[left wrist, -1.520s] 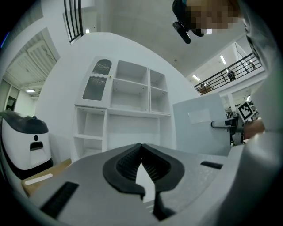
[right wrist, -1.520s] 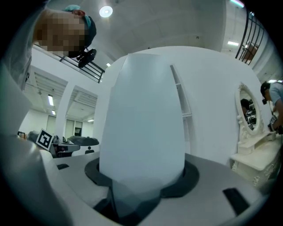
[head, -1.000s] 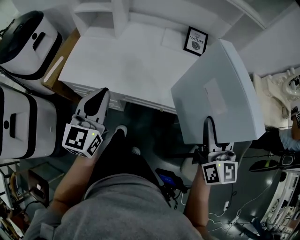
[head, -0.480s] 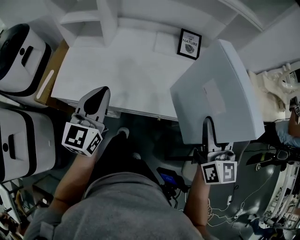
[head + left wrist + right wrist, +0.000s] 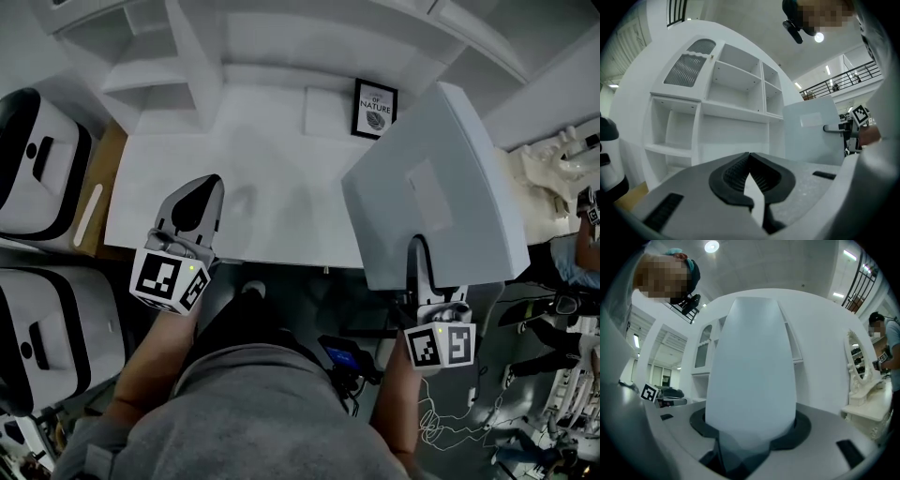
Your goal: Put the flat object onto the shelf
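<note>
**Panel pinched in our right gripper, off the shelf**

In the head view our grey sweater (image 5: 253,412) fills six o'clock, nearest us. Both arms reach forward from it, and each gripper's marker cube faces us.

Our left gripper (image 5: 199,187) sits at ten o'clock with its tips over the near part of the white top (image 5: 272,159). Its jaws are pressed together. In the left gripper view the ribbed pads (image 5: 736,171) meet at the tip and hold nothing.

Our right gripper (image 5: 419,258) is at three o'clock and pinches the panel (image 5: 441,187) by its near edge. The right gripper view shows both jaws clamped on that edge, with the pale slab rising straight ahead and hiding most of what lies beyond.

The panel stands on edge, leaning out to two o'clock. It hangs partly over the right end of the top and partly over the dark floor. It touches nothing but the jaws and stays clear of the compartments.

At nine and eight o'clock two white-and-black bins (image 5: 37,178) stand beside the top.

Farther back, a small frame (image 5: 374,108) stands at one o'clock at the back of the top. The shelf (image 5: 178,66) spans twelve o'clock behind it.

At three o'clock in the right gripper view, a person (image 5: 887,345) stands far off.
</note>
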`<state>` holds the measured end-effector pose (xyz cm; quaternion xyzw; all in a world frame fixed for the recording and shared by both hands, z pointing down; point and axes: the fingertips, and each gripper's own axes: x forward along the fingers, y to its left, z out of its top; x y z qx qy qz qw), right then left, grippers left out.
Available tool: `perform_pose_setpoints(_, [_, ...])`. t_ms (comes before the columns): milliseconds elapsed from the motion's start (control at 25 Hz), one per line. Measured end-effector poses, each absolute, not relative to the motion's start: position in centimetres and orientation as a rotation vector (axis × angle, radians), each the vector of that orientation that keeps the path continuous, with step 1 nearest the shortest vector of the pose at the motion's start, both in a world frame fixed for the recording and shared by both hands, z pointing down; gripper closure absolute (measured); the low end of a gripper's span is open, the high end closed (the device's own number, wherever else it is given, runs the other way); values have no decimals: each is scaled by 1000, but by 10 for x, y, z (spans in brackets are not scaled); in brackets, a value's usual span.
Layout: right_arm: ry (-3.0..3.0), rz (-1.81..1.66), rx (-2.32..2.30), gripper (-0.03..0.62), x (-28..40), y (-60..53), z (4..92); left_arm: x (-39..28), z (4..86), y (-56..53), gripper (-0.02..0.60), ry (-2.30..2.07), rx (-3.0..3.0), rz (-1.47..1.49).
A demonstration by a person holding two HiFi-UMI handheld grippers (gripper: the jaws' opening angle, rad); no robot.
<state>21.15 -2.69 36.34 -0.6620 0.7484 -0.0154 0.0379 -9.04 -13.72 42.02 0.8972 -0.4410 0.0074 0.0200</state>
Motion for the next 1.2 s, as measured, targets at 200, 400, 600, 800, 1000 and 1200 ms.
perform_pose_setpoints(200, [2262, -49, -2070, 316, 202, -57, 362, -97, 429, -169, 574, -1311, 2788, 39])
perform_pose_setpoints(400, [2231, -76, -2075, 317, 196, -79, 360, -102, 432, -192, 574, -1268, 2801, 53])
perform_pose_setpoints(600, [2230, -124, -2082, 317, 199, -93, 367, -102, 434, -201, 574, -1264, 2795, 50])
perform_pose_setpoints(800, [2266, -125, -2048, 316, 213, -110, 367, -94, 438, -206, 574, -1296, 2770, 68])
perform_pose_setpoints(1000, [2335, -114, -1977, 316, 244, -145, 363, -75, 430, -216, 574, -1386, 2729, 74])
perform_pose_setpoints(1200, [2386, -71, -1905, 318, 275, -168, 353, -42, 415, -230, 574, -1452, 2724, 39])
